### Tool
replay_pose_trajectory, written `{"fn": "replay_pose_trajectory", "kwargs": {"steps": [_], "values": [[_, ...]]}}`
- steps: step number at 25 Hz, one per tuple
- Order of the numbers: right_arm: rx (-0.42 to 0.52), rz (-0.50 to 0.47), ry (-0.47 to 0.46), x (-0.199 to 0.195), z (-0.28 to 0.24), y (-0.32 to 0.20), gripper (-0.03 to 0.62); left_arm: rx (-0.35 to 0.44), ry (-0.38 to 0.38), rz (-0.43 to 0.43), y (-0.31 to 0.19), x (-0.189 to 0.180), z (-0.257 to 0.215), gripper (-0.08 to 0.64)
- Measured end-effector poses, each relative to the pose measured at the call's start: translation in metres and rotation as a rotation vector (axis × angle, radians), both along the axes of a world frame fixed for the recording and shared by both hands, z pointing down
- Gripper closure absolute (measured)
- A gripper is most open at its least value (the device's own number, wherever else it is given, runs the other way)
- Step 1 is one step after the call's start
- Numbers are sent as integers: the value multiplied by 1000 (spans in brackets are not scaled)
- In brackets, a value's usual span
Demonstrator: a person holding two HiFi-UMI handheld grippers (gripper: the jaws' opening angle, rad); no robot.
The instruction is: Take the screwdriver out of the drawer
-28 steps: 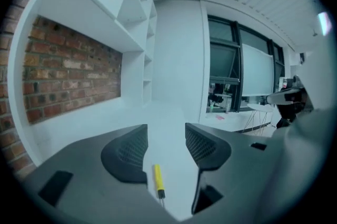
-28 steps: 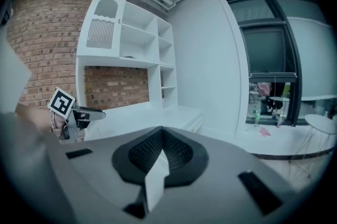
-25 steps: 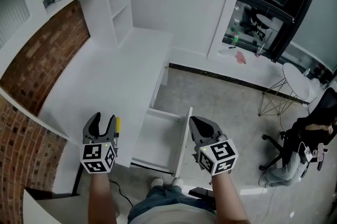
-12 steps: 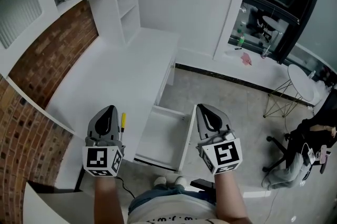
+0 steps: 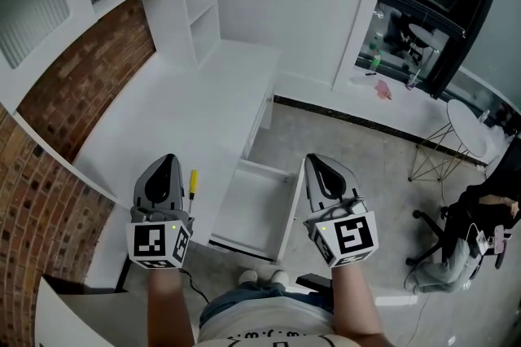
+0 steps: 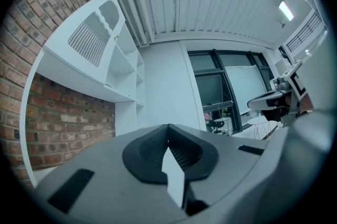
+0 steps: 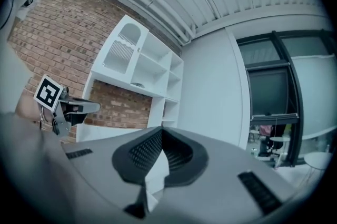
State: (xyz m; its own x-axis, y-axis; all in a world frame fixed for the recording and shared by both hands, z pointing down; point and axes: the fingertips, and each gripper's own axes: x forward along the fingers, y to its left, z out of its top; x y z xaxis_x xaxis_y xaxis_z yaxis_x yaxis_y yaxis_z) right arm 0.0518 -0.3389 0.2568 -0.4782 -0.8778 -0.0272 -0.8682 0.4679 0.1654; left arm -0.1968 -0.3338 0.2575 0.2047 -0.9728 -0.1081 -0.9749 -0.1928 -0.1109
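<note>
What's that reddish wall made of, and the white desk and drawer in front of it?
The wall looks like bare red brick: mortar lines show. The desk and open drawer look like white painted or laminated board: flat, matte, no grain.

Head view looks steeply down; 2 gripper views face the shelves (image 7: 134, 68)

The screwdriver (image 5: 193, 183) has a yellow handle, the worktop (image 5: 187, 117) and drawer (image 5: 248, 215) are white, the wall (image 5: 73, 93) is red-brown brick, the floor (image 5: 350, 158) is mottled grey, and the left claw (image 5: 168, 163) and right claw (image 5: 314, 161) are grey with black pads (image 6: 185, 154) and black-and-white square-patterned cubes (image 5: 158, 244).
</note>
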Motion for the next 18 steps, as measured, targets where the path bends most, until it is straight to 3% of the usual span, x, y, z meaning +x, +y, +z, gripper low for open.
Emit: {"fn": "replay_pose_trajectory", "kwargs": {"steps": [18], "values": [[19, 18, 27, -5, 2, 7, 581, -7, 2, 30, 5, -4, -1, 546]]}}
